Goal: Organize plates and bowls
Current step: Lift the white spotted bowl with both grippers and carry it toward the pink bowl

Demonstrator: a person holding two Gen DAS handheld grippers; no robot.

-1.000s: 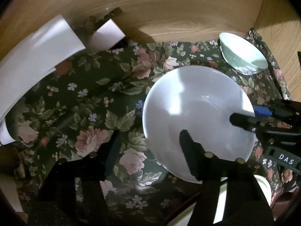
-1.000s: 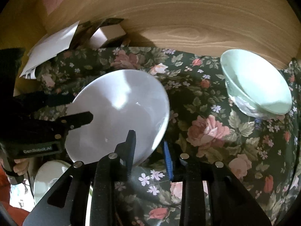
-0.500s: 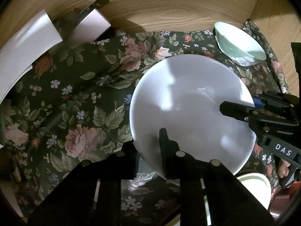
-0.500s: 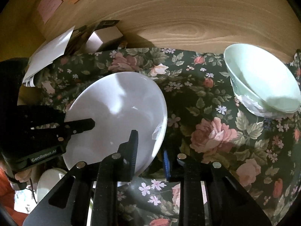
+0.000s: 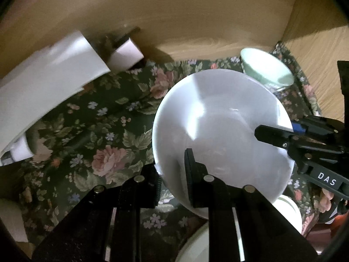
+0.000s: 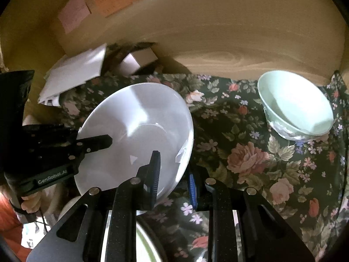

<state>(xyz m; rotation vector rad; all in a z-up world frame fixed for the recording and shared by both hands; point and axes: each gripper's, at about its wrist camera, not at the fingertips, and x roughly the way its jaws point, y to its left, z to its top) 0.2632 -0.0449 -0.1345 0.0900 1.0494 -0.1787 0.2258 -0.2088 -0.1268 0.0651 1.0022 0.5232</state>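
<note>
The left gripper (image 5: 173, 174) pinches the white plate (image 5: 220, 128) rim between its fingers. The right gripper (image 6: 174, 176) clamps the opposite rim; the green bowl (image 6: 294, 102) sits beyond.

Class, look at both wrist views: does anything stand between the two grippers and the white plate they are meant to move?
Nothing visible does. The left gripper and right gripper are each shut on the rim of the white plate, at opposite sides.

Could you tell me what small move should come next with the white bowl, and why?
Probably carry the white bowl toward the green bowl: the left gripper and right gripper both clamp its rim, and it looks tilted above the cloth.
</note>
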